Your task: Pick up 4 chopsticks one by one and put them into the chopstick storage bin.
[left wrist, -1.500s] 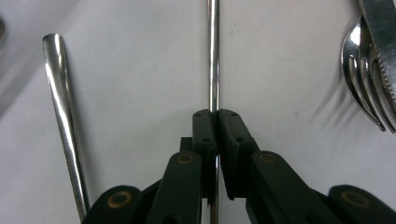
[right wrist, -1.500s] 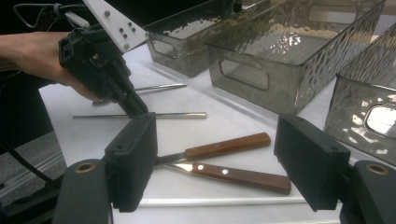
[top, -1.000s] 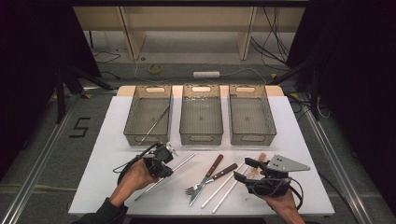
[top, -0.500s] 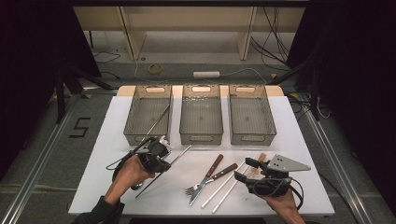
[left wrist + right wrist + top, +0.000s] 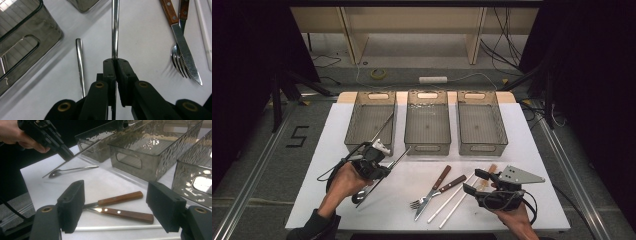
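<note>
My left gripper [image 5: 381, 168] [image 5: 115, 62] is shut on the handle of a long steel utensil [image 5: 399, 156] [image 5: 115, 35], held slanting above the white table [image 5: 522, 150]. In the right gripper view it [image 5: 67, 155] hangs at upper left with the utensil [image 5: 86, 147] pointing toward the bins. A steel spoon [image 5: 72, 169] [image 5: 80, 60] lies on the table just beneath. My right gripper [image 5: 475, 181] [image 5: 118, 206] rests open near the front right. A wooden-handled knife [image 5: 439, 182] [image 5: 120, 198] and fork [image 5: 447, 186] [image 5: 127, 214] lie ahead of its jaws.
Three smoky clear bins stand in a row at the back: left [image 5: 362, 146], middle [image 5: 427, 148], right [image 5: 482, 148]. A steel utensil [image 5: 384, 126] leans in the left one. Two white chopsticks [image 5: 457, 197] [image 5: 117, 228] lie beside the fork. Dark floor surrounds the table.
My left gripper has risen and drifted back-left with the steel utensil, lifting it off the table. The right gripper has stayed put.
</note>
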Demonstrator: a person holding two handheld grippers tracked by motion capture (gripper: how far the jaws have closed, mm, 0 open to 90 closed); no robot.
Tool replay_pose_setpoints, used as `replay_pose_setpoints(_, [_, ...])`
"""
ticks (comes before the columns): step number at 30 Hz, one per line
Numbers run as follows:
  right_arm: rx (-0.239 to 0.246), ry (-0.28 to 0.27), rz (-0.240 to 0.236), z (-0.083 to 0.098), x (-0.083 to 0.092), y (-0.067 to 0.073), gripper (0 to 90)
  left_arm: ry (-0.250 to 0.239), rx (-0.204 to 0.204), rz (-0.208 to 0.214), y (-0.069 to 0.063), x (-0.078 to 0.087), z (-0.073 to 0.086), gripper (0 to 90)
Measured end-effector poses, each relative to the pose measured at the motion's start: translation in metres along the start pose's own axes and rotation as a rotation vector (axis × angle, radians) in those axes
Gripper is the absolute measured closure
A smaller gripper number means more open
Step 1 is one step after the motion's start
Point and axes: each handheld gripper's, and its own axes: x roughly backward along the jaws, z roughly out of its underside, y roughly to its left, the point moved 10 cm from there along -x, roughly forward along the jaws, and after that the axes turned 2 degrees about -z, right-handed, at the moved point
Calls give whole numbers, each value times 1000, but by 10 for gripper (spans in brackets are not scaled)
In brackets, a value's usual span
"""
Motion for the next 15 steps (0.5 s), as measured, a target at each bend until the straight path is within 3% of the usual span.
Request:
replay_pose_setpoints(7, [-1, 0, 0, 0, 0, -1, 321, -24, 31, -4, 15, 15, -6, 852])
replay_pose_setpoints(15, [-6, -1, 1, 0, 0, -2, 320, -73, 94, -26, 46, 32, -19, 852])
